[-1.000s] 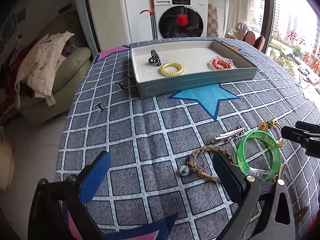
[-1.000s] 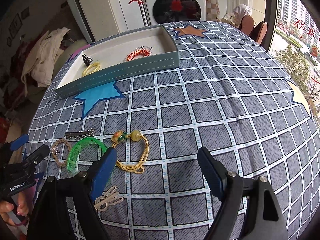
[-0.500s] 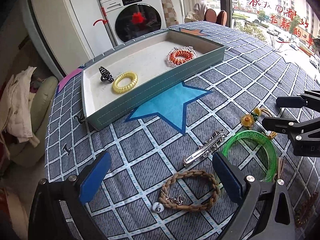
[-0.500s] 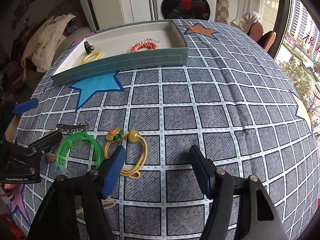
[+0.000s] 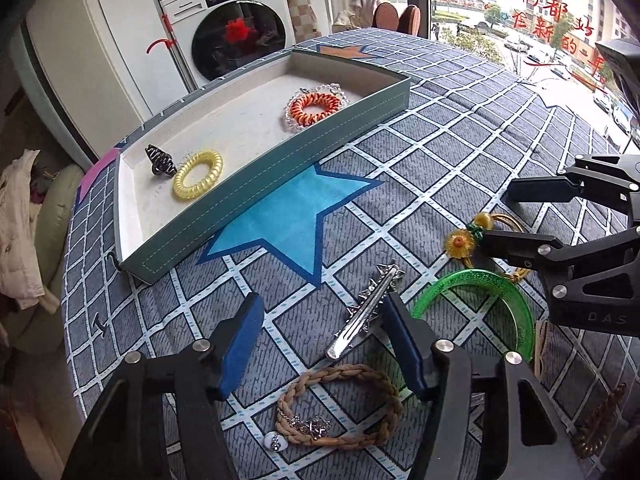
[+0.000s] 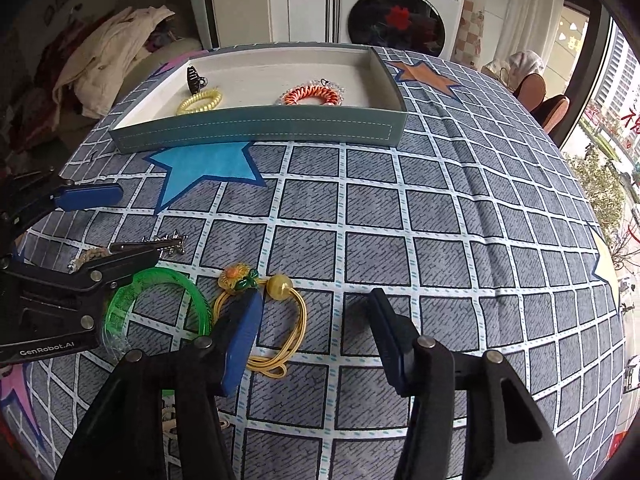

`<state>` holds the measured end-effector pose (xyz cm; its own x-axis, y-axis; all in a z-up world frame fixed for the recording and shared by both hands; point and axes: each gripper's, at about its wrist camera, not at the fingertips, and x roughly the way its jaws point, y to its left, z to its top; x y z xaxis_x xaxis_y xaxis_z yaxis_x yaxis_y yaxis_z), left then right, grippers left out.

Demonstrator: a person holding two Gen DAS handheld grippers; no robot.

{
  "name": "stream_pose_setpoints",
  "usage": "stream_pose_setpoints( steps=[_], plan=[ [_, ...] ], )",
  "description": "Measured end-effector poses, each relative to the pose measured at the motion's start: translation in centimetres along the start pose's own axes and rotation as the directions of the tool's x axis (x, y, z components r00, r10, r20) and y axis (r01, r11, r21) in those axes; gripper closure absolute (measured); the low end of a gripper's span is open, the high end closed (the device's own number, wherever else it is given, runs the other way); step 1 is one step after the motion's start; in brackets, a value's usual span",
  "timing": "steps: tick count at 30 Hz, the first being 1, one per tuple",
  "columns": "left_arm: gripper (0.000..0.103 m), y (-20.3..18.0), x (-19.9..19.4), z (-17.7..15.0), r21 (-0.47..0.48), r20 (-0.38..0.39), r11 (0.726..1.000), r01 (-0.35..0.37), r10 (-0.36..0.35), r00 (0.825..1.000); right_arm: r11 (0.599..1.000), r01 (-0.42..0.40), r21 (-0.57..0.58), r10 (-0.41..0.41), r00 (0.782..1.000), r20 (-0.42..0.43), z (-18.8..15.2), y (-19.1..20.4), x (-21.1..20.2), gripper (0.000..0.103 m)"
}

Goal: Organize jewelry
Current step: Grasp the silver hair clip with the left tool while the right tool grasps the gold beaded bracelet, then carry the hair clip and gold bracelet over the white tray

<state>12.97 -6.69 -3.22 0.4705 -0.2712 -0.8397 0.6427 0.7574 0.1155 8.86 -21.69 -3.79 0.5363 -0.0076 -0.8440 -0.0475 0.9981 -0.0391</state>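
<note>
On the checked tablecloth, a silver hair clip (image 5: 364, 316) lies between the fingers of my left gripper (image 5: 324, 344), whose jaws are closing without touching it. A braided brown bracelet (image 5: 340, 408) sits just below, and a green bangle (image 5: 480, 304) lies to the right. My right gripper (image 6: 316, 332) hovers over a yellow hair tie (image 6: 298, 320) with a flower. Its jaws are closing too, with the tie's loop between them and the pads off it. The teal tray (image 5: 260, 184) at the back holds a black claw clip (image 5: 160, 160), a yellow coil (image 5: 198, 174) and an orange coil (image 5: 318, 106).
A brown chain (image 5: 600, 420) and a beige elastic (image 6: 172, 420) lie near the table's front edge. Past the tray stand a washing machine (image 6: 396, 20) and a sofa with clothes (image 6: 112, 56). Chairs (image 6: 540, 96) and a window are at the right.
My left gripper has swung right, so the silver clip now sits between its fingers, and its jaws have narrowed. The right gripper has rolled, narrowed and come in over the yellow hair tie.
</note>
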Motion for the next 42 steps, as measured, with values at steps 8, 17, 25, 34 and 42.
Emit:
stream_pose_setpoints(
  steps=[8, 17, 25, 34, 42],
  plan=[
    [0.055, -1.0, 0.0, 0.0, 0.016, -0.005, 0.999, 0.038, -0.038, 0.999, 0.999, -0.02, -0.028, 0.02, 1.0, -0.005, 0.3, 0.6, 0.1, 0.058],
    [0.066, -0.2, -0.2, -0.4, -0.065, 0.014, 0.997, 0.048, -0.048, 0.999, 0.999, -0.043, -0.014, 0.043, 0.999, -0.003, 0.3, 1.3, -0.1, 0.1],
    [0.066, 2.8, -1.3, -1.1, -0.222, 0.069, 0.974, 0.048, -0.034, 0.997, 0.997, -0.066, 0.042, 0.064, 0.997, 0.037, 0.5, 0.2, -1.5, 0.1],
    [0.066, 5.3, -2.4, -1.3, -0.335, 0.11, 0.942, 0.031, 0.006, 0.994, 0.995, -0.093, 0.04, 0.09, 0.993, 0.075, 2.1, 0.3, -2.7, 0.1],
    [0.066, 7.1, -2.8, -0.3, -0.389, 0.131, 0.921, 0.019, 0.035, 0.991, 0.99, -0.134, 0.054, 0.128, 0.986, 0.106, 4.4, 0.1, -3.3, 0.1]
  ],
)
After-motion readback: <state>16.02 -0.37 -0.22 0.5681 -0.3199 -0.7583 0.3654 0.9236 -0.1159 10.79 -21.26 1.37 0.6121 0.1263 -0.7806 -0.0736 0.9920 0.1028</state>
